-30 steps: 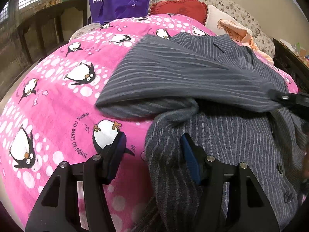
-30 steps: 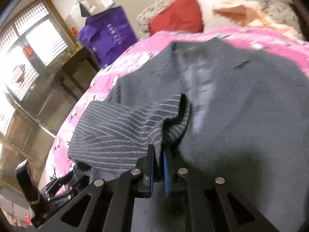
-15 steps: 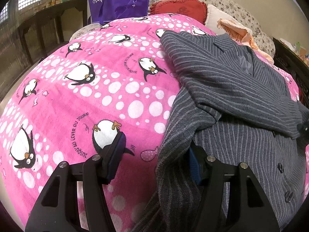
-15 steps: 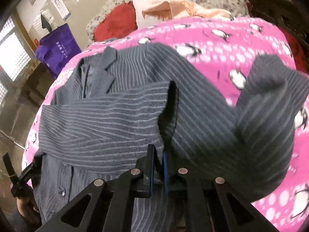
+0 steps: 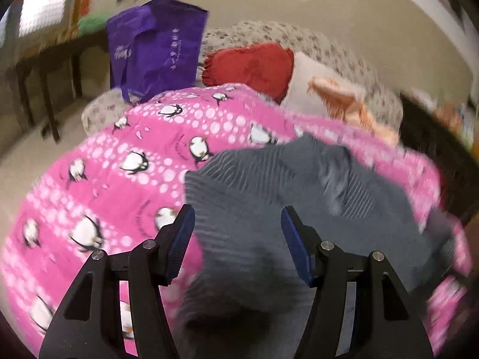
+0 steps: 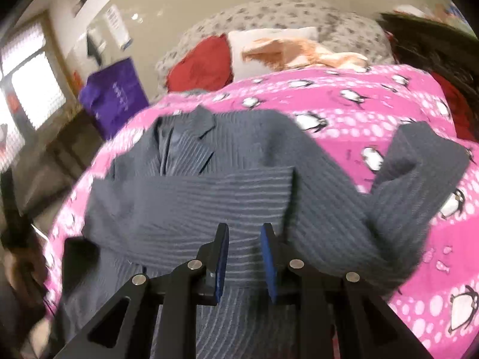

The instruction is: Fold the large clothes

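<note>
**Grey striped jacket spread on the pink blanket**

Grey pinstriped jacket [image 6: 191, 206] lies across my pink penguin blanket [image 6: 374, 104], collar toward twelve o'clock, one sleeve folded flat across its chest and the other sleeve [image 6: 419, 164] bunched out at three o'clock. My right gripper [image 6: 244, 257] has just been opening; its jaws stand slightly apart above the cloth, gripping nothing. My left gripper [image 5: 238, 245] hangs wide open over the jacket, empty. Beyond, at twelve, sits a red cushion [image 6: 200, 62]; at ten, a purple bag [image 6: 115, 95].
</note>
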Motion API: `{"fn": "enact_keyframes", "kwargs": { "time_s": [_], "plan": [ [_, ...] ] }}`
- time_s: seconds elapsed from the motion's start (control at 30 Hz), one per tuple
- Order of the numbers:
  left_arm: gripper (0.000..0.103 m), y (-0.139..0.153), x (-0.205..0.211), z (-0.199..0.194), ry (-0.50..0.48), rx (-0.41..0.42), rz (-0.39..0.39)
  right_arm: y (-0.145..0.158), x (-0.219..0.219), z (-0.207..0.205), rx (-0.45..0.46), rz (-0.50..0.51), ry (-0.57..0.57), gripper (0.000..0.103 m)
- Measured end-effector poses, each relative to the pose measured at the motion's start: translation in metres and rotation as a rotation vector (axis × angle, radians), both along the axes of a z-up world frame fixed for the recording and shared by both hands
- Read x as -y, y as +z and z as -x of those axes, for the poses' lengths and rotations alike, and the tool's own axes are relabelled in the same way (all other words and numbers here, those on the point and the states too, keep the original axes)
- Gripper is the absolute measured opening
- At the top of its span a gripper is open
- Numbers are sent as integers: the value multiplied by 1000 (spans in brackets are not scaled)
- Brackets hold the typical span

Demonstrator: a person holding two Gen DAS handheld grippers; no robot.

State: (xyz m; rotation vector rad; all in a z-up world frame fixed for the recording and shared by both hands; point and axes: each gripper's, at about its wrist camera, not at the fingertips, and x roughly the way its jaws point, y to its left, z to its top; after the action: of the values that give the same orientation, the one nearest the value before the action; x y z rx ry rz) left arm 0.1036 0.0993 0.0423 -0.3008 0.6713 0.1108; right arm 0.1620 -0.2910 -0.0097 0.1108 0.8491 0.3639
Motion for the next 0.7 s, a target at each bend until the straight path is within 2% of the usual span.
{"fn": "enact_keyframes", "kwargs": {
  "time_s": [0.07, 0.13, 0.2, 0.23, 0.27, 0.3, 0.33, 0.47, 0.57, 0.63, 0.7],
  "plan": [
    [60, -5, 2, -10, -6, -28, 35, -22, -10, -6, -45, 51, 5, 20],
    [60, -29, 17, -28, -55, -131, -34, -45, -12, -10, -108, 106, -12, 21],
    [60, -63, 25, -33, -72, -206, -129, -62, -10, -9, -152, 92, -11, 21],
    [60, -73, 22, -31, -62, -221, -147, -63, -7, -6, -134, 77, -16, 22],
    [62, -90, 13, -26, -37, -247, -146, -63, -6, -6, -133, 66, -12, 26],
    [64, -96, 6, -22, -35, -241, -113, -63, -5, -6, -136, 51, -4, 28],
    [64, -96, -2, -18, -34, -211, -76, -63, -4, -6, -142, 44, 4, 29],
    [64, -81, -5, -20, 4, -223, -101, -53, -5, -12, -183, 69, 24, 28],
    [64, -56, -3, -31, 16, -160, -76, -26, -5, -17, -85, 30, -13, 29],
    [64, -52, 6, -53, 5, -149, -141, -20, -12, -29, -68, 12, -31, 29],
    [64, -65, 8, -80, 0, -209, -198, -24, -26, -46, -81, 21, -32, 29]
  ]
}}
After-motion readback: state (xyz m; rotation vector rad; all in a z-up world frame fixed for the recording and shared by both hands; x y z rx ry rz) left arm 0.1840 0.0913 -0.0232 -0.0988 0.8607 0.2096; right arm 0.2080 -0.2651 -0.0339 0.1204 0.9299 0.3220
